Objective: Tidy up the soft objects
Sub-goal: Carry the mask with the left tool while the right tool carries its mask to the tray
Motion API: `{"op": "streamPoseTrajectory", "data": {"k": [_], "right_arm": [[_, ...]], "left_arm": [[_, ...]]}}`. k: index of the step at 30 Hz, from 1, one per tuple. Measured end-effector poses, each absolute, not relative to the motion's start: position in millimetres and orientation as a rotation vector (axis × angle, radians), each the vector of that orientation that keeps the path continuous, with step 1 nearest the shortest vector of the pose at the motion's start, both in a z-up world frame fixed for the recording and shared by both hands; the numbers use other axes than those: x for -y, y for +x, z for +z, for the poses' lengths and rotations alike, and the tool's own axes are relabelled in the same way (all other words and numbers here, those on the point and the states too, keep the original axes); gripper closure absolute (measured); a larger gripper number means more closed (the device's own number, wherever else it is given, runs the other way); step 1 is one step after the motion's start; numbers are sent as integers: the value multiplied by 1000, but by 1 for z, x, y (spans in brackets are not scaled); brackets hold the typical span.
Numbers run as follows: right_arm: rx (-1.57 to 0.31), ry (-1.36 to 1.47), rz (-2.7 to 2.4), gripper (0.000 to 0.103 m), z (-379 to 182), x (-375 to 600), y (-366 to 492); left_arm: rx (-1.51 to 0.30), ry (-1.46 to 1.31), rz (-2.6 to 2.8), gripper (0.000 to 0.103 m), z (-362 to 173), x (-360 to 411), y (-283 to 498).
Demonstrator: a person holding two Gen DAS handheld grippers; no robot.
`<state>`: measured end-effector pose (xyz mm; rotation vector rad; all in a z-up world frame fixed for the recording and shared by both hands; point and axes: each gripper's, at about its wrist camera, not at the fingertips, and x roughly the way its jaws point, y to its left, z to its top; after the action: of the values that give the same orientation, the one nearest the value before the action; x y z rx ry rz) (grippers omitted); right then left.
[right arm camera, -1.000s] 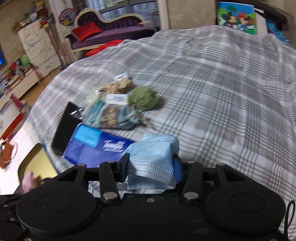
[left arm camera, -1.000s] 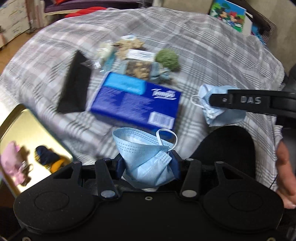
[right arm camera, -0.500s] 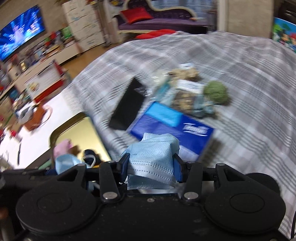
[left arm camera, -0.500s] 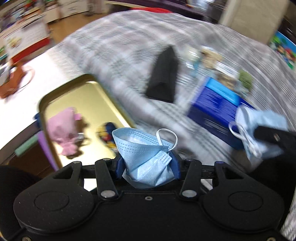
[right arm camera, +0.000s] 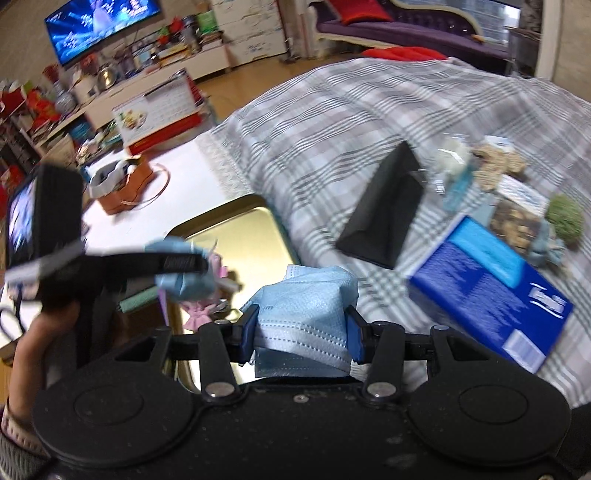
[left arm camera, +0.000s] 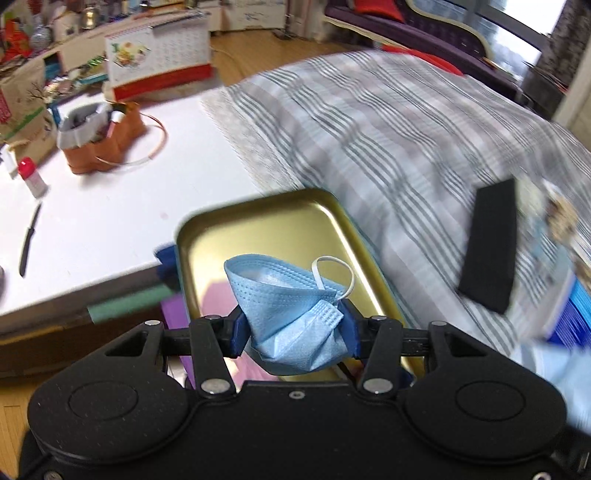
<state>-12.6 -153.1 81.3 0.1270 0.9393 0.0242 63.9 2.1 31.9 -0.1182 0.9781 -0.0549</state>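
Now both jaws clamp blue masks near the gold tray, black case beside.

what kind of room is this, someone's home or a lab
Most likely a lived-in living room at home: a television is playing above a cluttered low cabinet, a purple sofa with a red cushion stands at the back, and a plaid blanket covers the work surface.

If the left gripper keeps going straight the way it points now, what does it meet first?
Most likely the gold tray: it lies just beyond the left gripper, which is shut on a blue mask. How far the tray is, the picture does not show.
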Motion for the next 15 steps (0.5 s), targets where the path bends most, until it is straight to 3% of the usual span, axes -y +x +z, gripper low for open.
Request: {"op": "streamPoseTrajectory", "data": {"k": [15], "right_arm": [[-1033, 49, 153, 56, 35, 91, 33]], "left_arm": [[-942, -134, 107, 54, 10, -46, 116]]}}
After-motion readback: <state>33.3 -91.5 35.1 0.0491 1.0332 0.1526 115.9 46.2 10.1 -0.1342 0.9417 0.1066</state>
